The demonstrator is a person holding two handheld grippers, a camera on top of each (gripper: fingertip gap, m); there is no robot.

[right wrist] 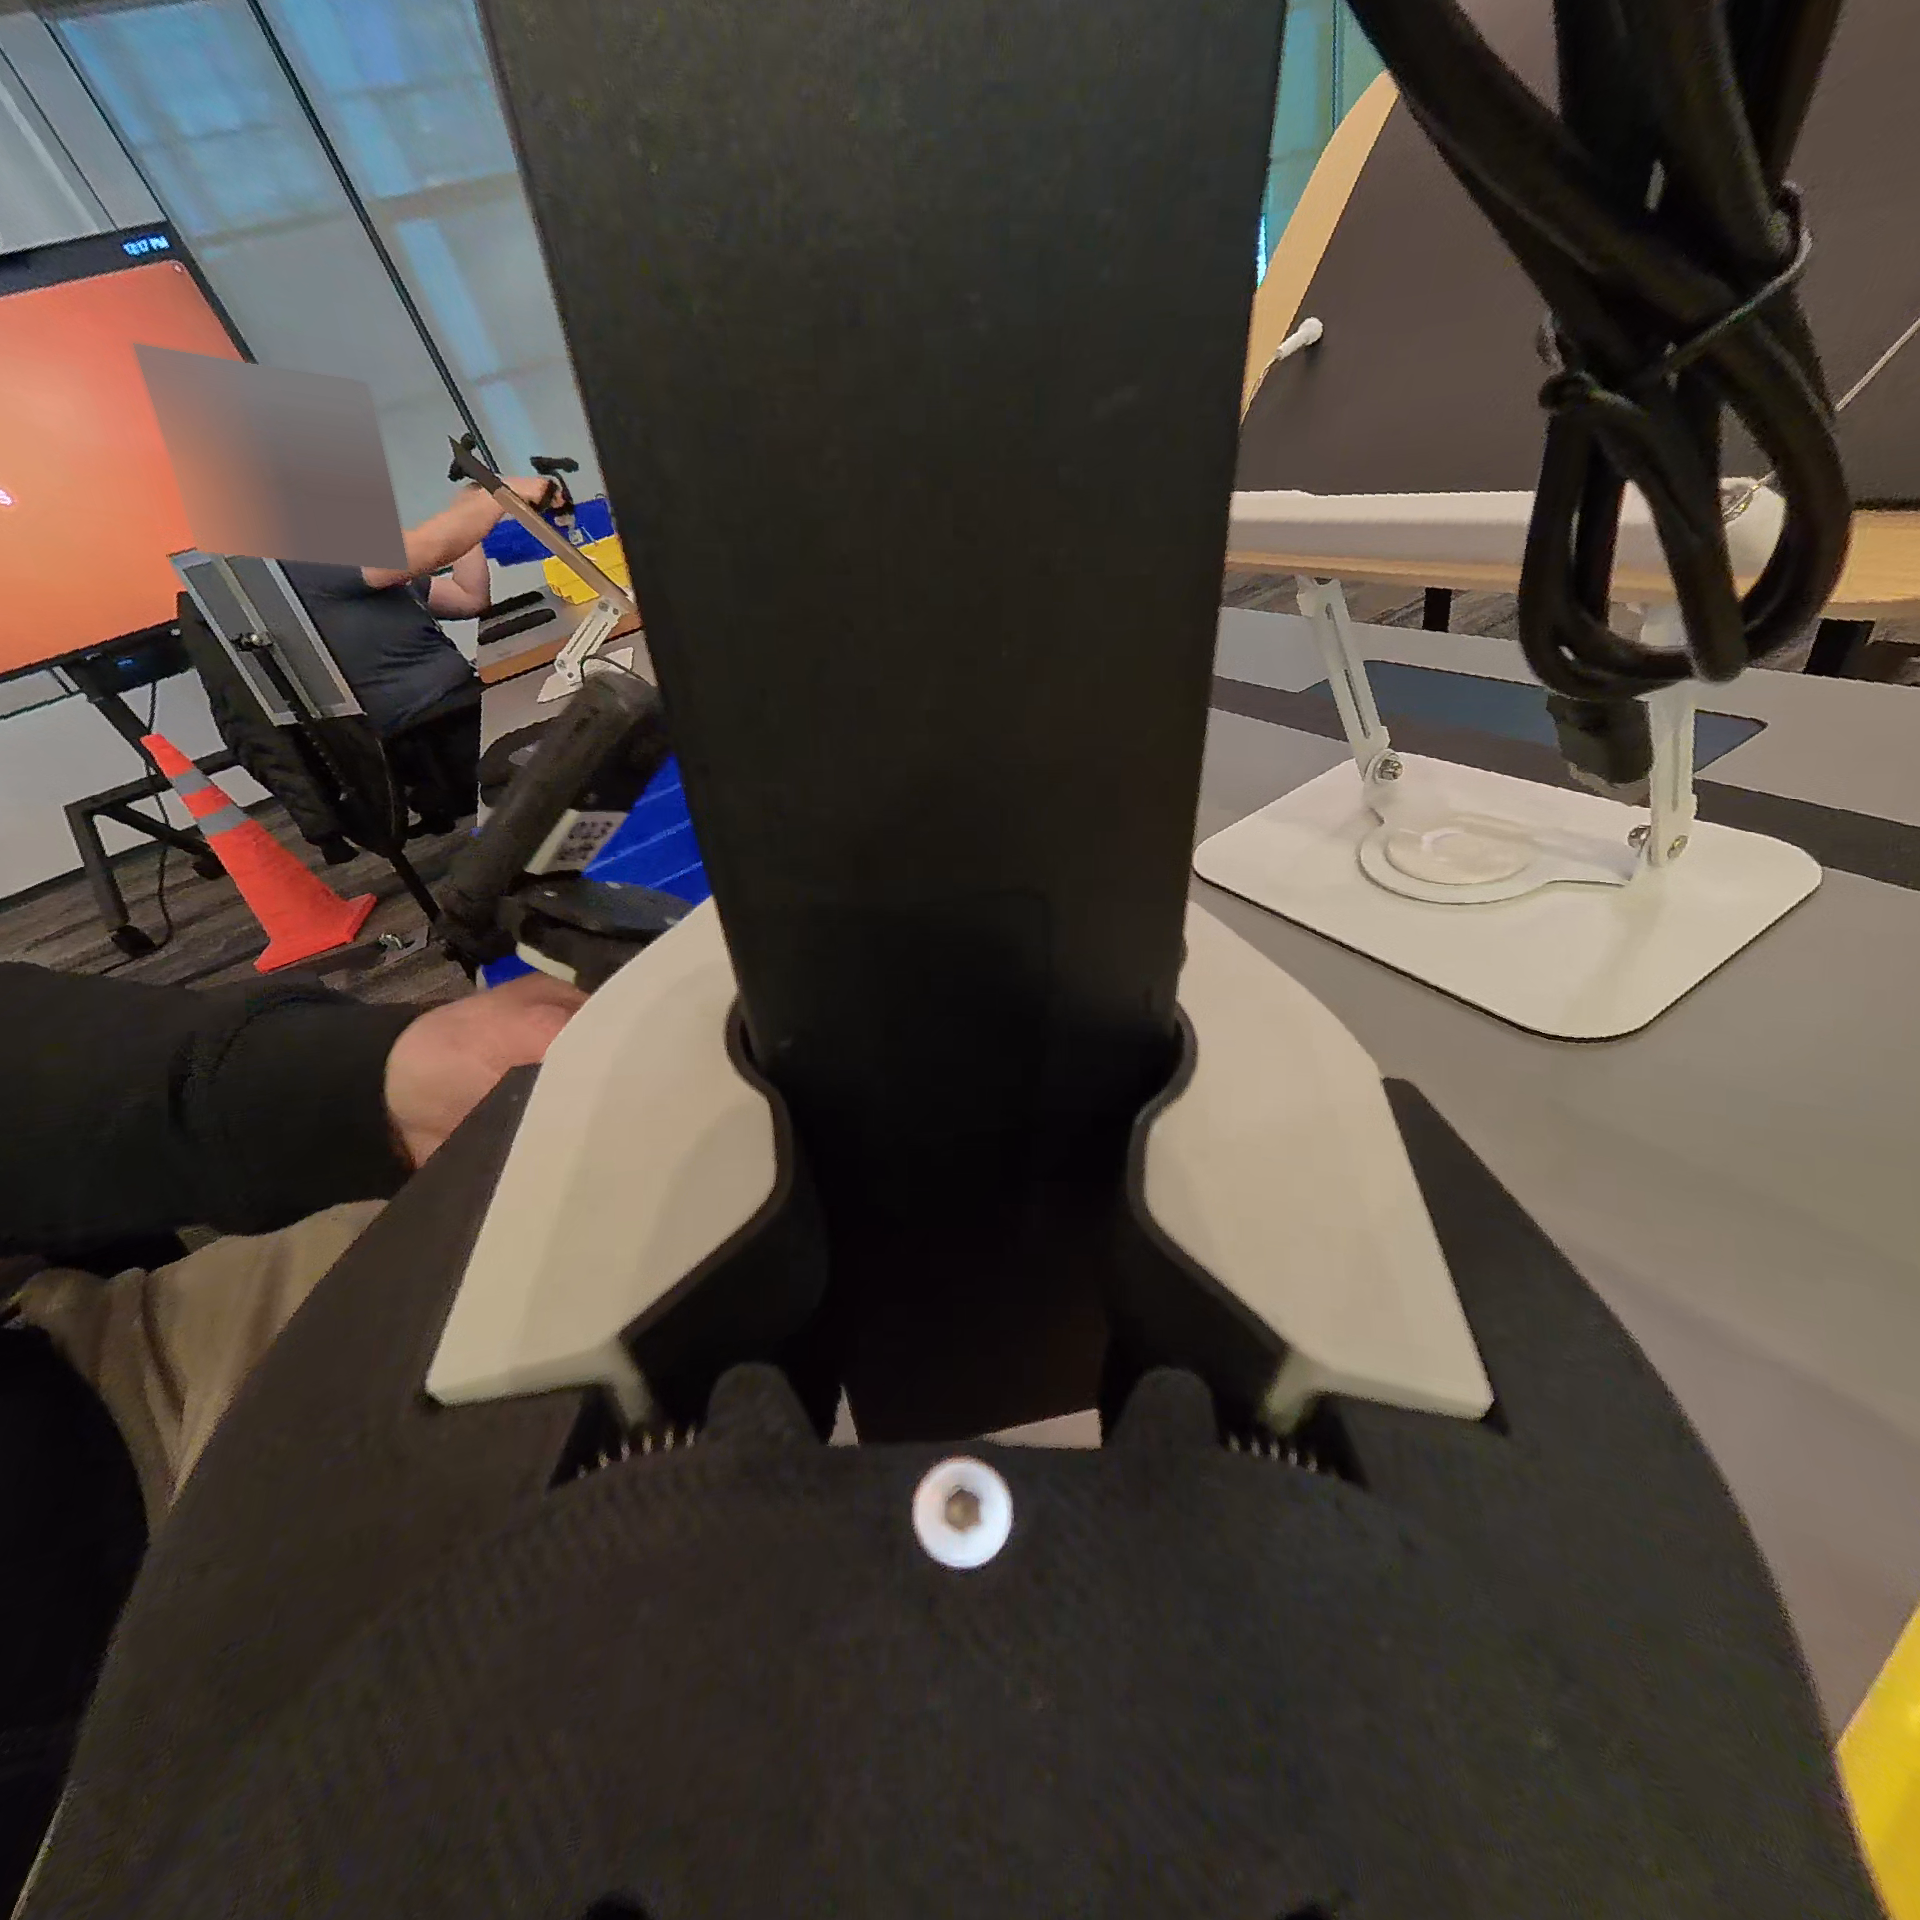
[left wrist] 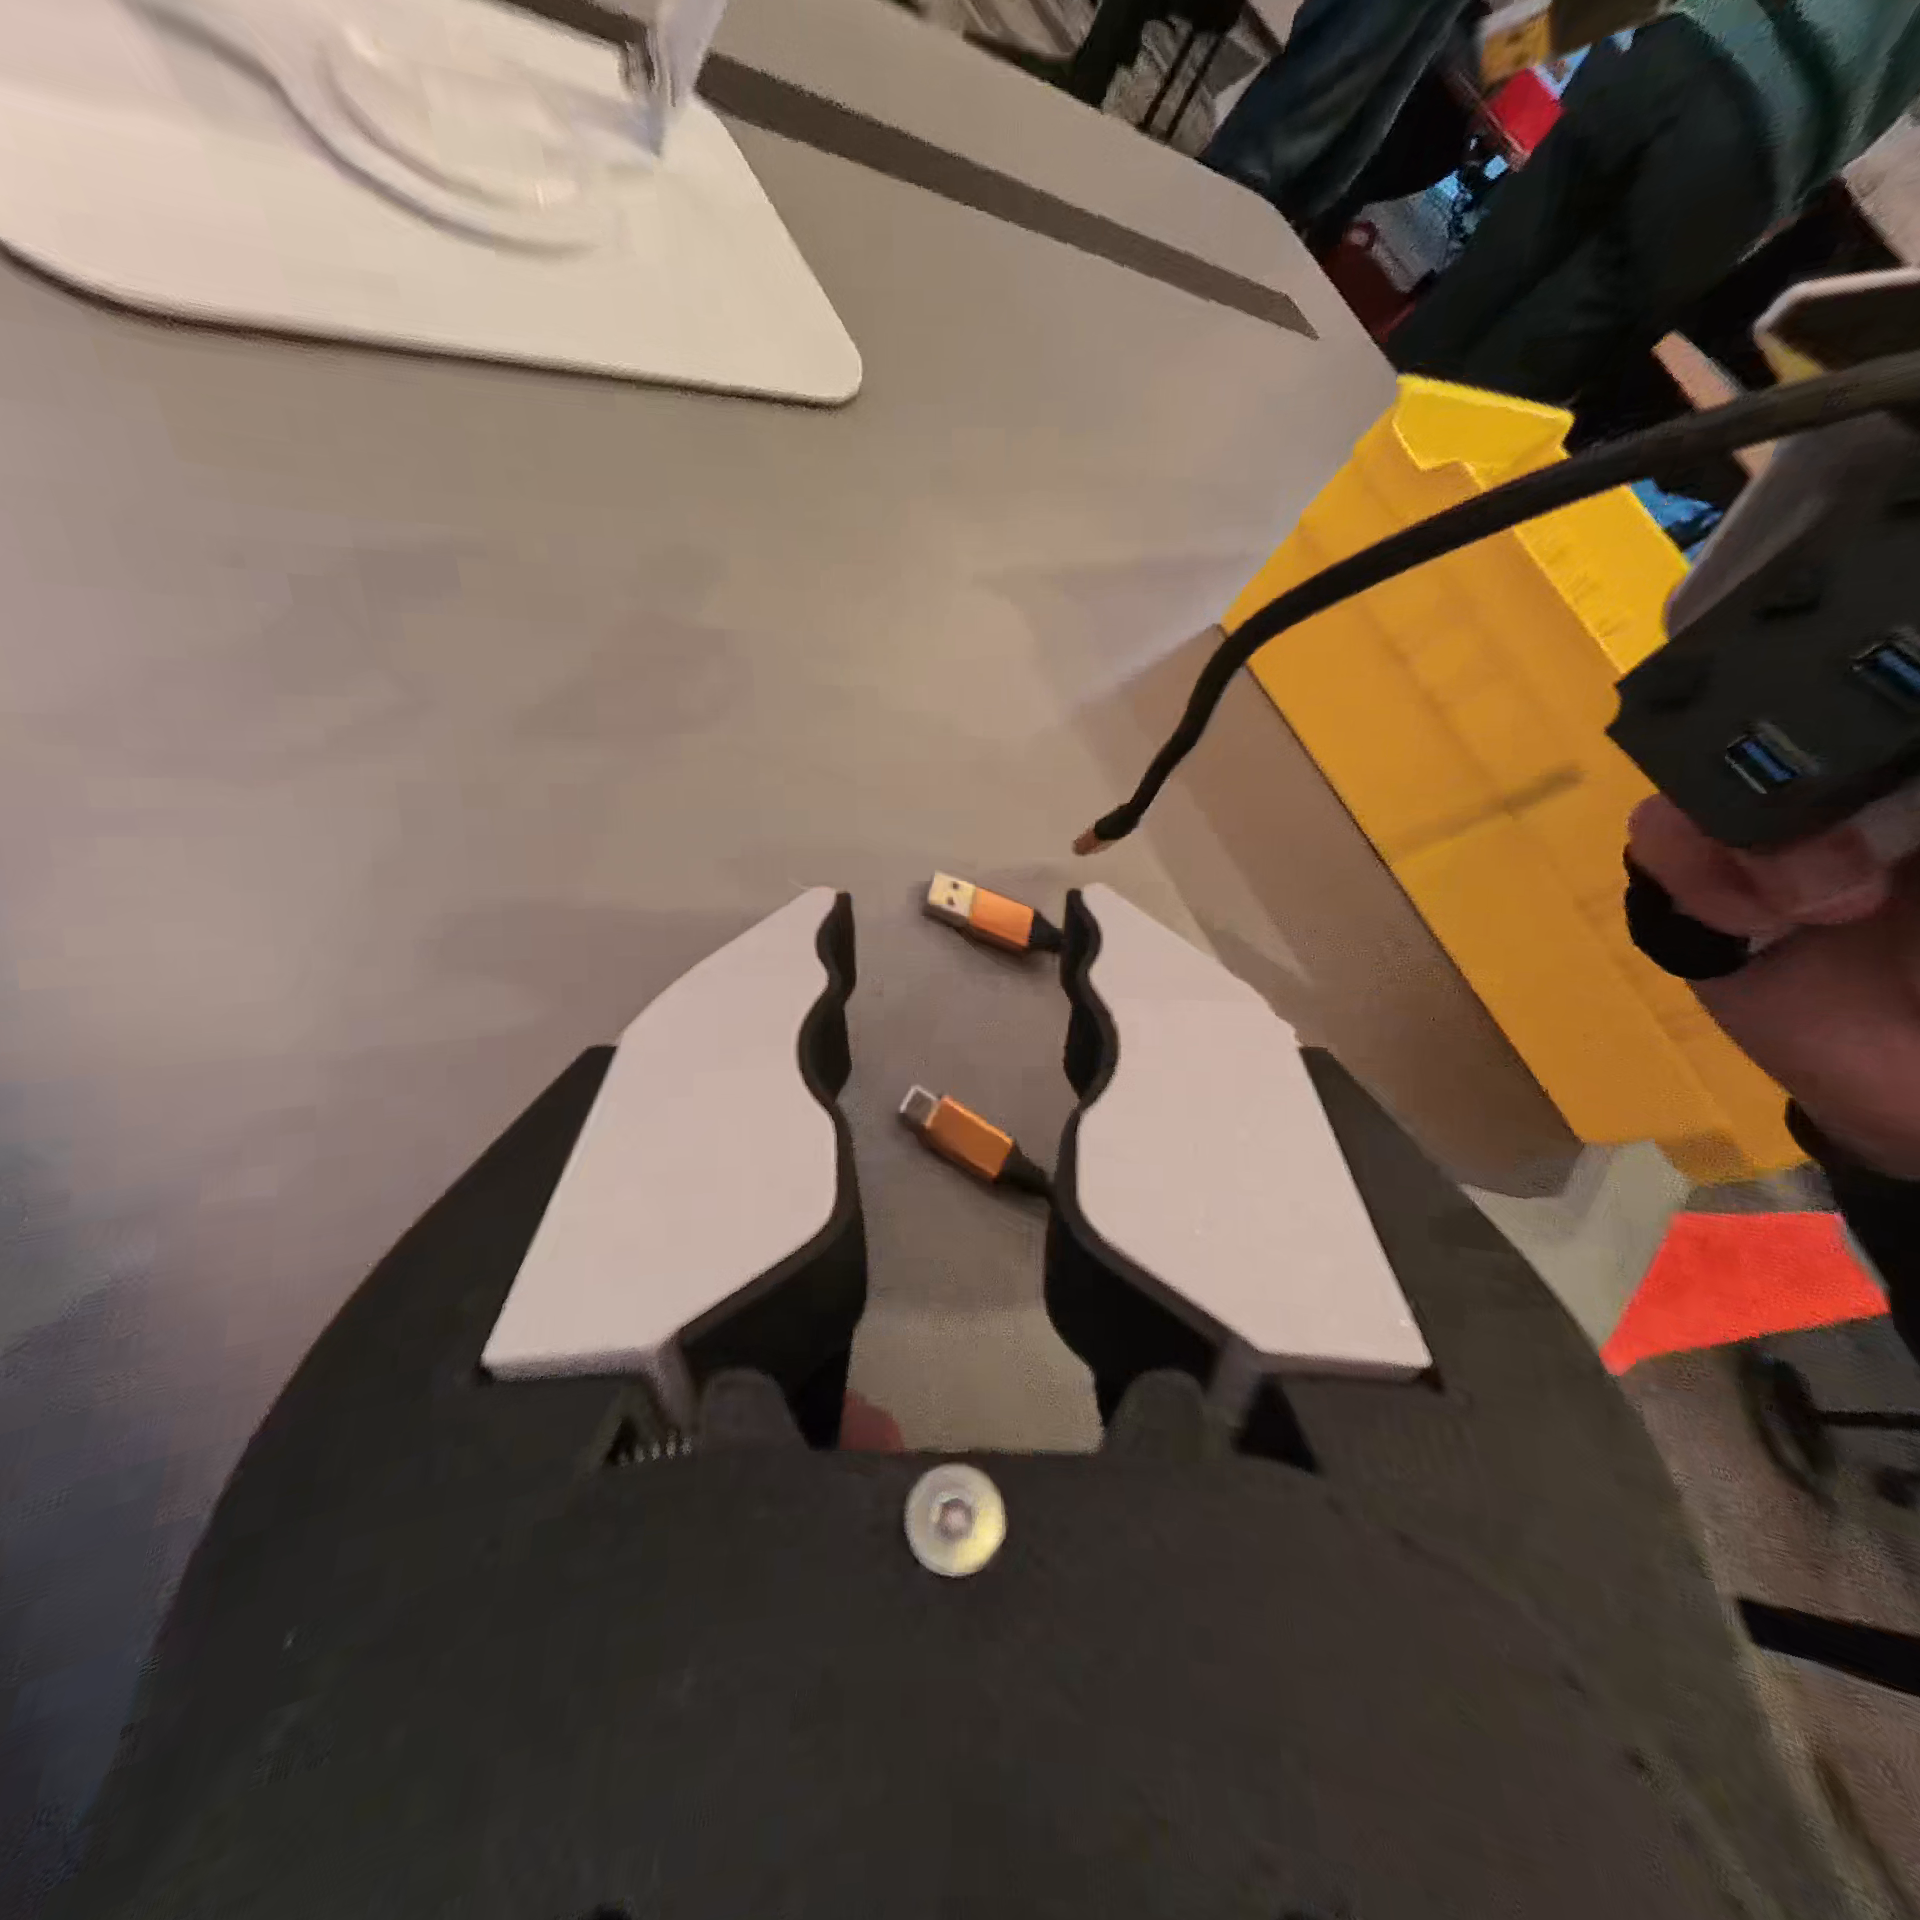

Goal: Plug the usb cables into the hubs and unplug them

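In the left wrist view my left gripper [left wrist: 956,904] is open and empty, low over the grey table [left wrist: 520,675]. Two orange USB plugs lie on the table between its fingers: a wide plug [left wrist: 982,914] near the tips and a narrow plug [left wrist: 961,1132] further back. Their cables run under the right finger. My right gripper [right wrist: 961,1023] is shut on a long black hub [right wrist: 894,520] and holds it upright in the air. The hub [left wrist: 1766,727] shows at the right with blue ports, and its black braided cable [left wrist: 1351,561] hangs loose.
A white stand base [left wrist: 416,239] sits at the back of the table and also shows in the right wrist view [right wrist: 1507,914]. A bundled black cable [right wrist: 1683,416] hangs by the hub. Yellow bins [left wrist: 1507,779] stand beside the table's right edge. People and an orange cone [right wrist: 260,862] are behind. The tips of one gripper are about 15 cm away from the tips of the other.
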